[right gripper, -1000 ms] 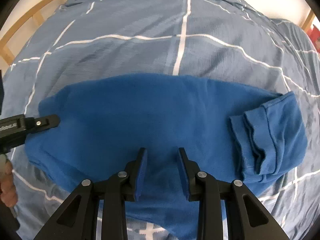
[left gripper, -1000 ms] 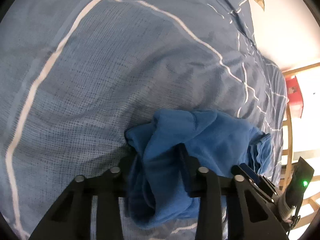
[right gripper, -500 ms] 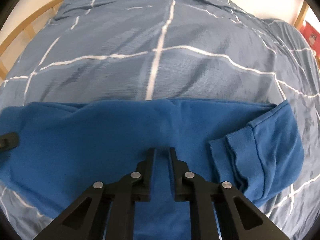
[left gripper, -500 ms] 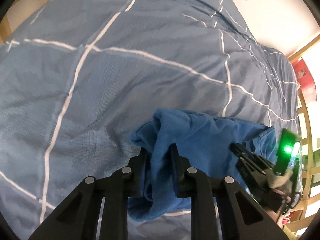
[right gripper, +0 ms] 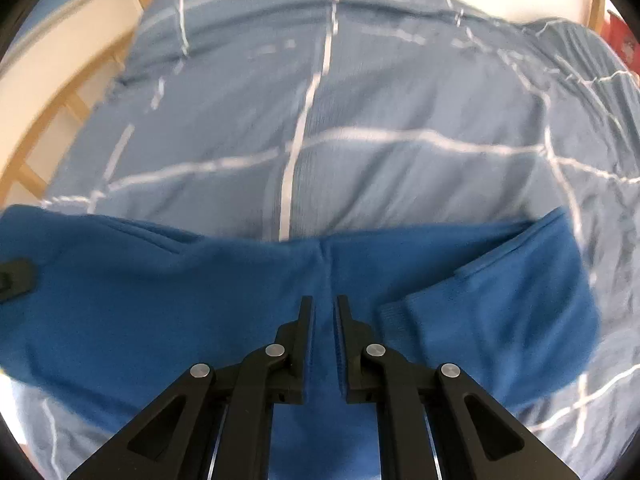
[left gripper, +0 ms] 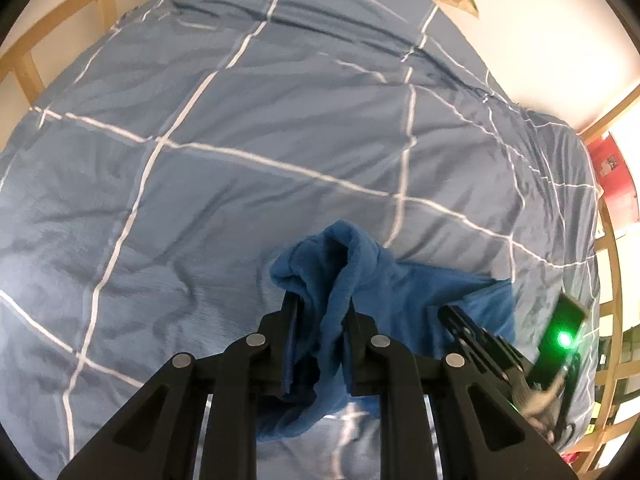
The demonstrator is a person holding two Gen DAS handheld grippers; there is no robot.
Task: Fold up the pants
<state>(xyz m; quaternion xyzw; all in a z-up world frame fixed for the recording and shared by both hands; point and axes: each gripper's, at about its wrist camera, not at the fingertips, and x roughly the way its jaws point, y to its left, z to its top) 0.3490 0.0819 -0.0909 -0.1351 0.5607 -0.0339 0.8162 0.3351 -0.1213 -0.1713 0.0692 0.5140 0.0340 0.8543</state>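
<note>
The blue pants [right gripper: 160, 304] stretch across the bed. In the right wrist view the ribbed end [right gripper: 500, 312] is folded over at the right. My right gripper [right gripper: 323, 304] is shut on a pinch of the pants' near edge at mid-length. My left gripper [left gripper: 320, 300] is shut on a bunched end of the pants [left gripper: 340, 264] and holds it raised above the bed. The right gripper [left gripper: 472, 332] shows in the left wrist view at lower right, and a left fingertip [right gripper: 14, 280] shows at the right view's left edge.
The bed carries a blue duvet with white grid lines [left gripper: 240, 140]. A wooden bed frame [right gripper: 72, 92] runs along the left side, and wooden rails [left gripper: 612, 280] run along the right. A red object [left gripper: 612, 176] stands beyond the right rail.
Both grippers closed on the pants and rose. The pants lifted off the duvet at the gripped edge, and both views now show more of the bed.
</note>
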